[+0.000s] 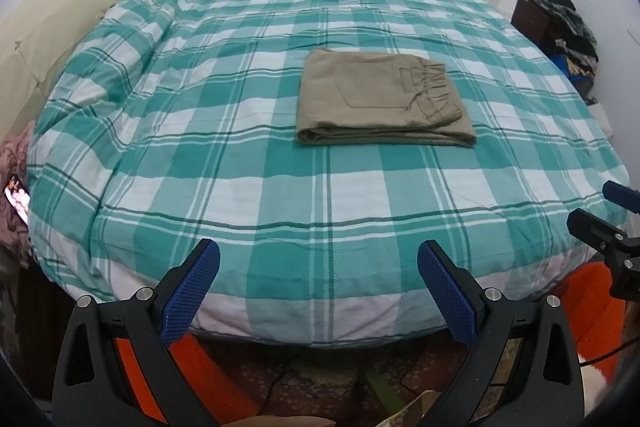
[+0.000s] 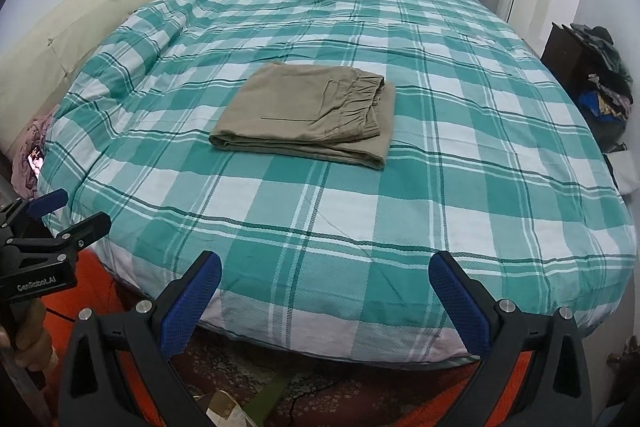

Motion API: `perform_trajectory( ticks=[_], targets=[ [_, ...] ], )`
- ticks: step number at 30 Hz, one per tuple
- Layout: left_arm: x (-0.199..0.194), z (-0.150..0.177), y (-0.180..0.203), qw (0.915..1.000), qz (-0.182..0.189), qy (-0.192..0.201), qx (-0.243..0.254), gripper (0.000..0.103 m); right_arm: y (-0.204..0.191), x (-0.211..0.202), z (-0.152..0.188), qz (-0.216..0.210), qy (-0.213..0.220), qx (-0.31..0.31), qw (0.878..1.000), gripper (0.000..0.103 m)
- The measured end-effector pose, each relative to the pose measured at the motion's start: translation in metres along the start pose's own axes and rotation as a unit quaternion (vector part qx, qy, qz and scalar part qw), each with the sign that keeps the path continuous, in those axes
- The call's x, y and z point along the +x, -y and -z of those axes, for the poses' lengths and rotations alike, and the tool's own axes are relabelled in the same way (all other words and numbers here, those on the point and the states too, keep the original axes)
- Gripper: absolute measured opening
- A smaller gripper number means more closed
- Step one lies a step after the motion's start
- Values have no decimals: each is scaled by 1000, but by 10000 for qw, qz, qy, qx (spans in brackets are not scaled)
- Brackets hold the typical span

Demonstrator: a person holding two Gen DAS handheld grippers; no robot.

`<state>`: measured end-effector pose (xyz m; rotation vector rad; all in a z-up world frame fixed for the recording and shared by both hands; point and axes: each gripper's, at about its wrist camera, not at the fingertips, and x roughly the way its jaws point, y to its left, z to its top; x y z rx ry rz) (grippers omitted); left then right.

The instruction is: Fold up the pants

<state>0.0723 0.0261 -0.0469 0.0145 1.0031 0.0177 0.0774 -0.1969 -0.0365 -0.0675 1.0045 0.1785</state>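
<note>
Pants folded, both tongs hanging back empty at the bed's near edge

We see the khaki pants (image 1: 384, 99) lying in a flat stacked rectangle on the checked bedspread (image 1: 280, 187), well ahead of the left gripper (image 1: 318, 291) and the right gripper (image 2: 324, 301), whose jaws both stand spread wide with nothing between them. Little looks left to do, in our judgement (the layers seem tidy); the risk is a needless touch-up, where a fingertip catches the elastic waistband (image 2: 360, 87) and drags the top layer askew.
</note>
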Motion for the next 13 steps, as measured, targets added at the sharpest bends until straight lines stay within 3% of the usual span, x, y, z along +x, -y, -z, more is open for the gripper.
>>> perform_trajectory(
  ticks=[13],
  targets=[
    [0, 1, 0, 10000, 24, 21, 24, 100, 0, 5, 2, -29, -44, 12, 10000, 102]
  ],
)
